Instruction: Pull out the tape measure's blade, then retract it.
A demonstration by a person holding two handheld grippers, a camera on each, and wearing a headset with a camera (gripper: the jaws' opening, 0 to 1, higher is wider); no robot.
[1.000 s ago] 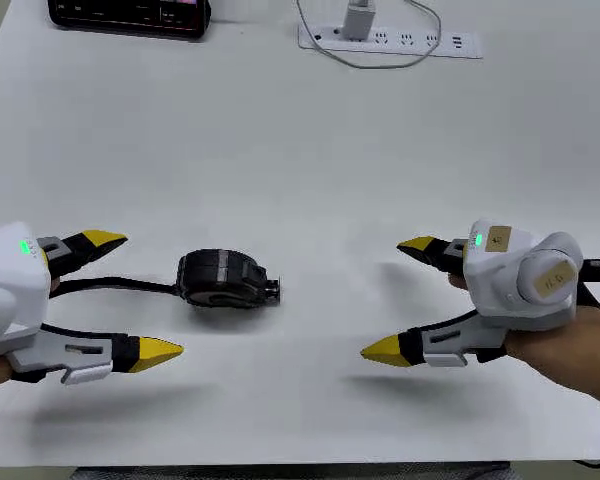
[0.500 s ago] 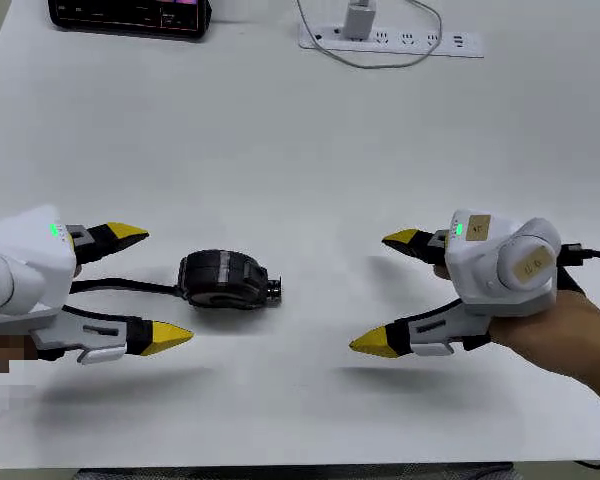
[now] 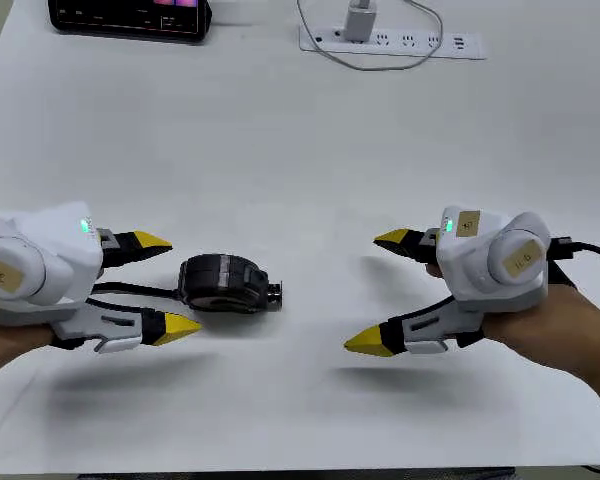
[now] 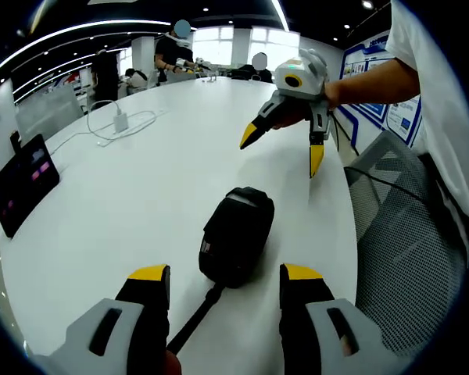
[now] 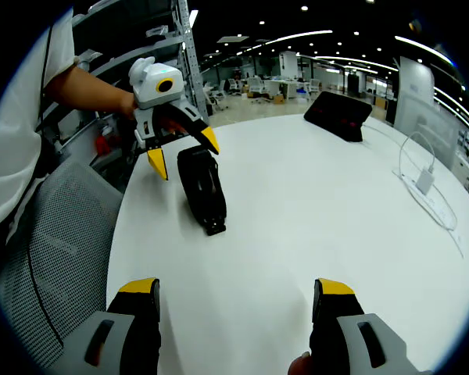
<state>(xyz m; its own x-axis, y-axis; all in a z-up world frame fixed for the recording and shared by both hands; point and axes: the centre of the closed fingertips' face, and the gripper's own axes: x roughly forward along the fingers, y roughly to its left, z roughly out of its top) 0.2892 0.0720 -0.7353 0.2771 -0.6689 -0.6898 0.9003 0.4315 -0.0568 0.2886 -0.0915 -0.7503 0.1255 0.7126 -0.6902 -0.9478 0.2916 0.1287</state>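
Tape measure [image 3: 225,283] lies flat on the white tabletop [image 3: 300,150], nothing gripped on either side.

I read the left gripper [image 3: 178,283] with its fingers [image 3: 150,241] spread wide and holding nothing; the yellow tips sit either side of the case's rear end, and I cannot tell whether they touch it. In the left gripper view the black case lies just ahead of the two tips, and its black strap [image 3: 130,290] runs back between them. Blade is fully in, with only the hook [image 3: 273,292] showing at the case's far end, pointing toward the right gripper [image 3: 365,290]. That one sits well apart from the case, fingers equally wide and empty. A power strip [image 3: 390,40] and a dark tablet [image 3: 130,15] lie at the far edge.
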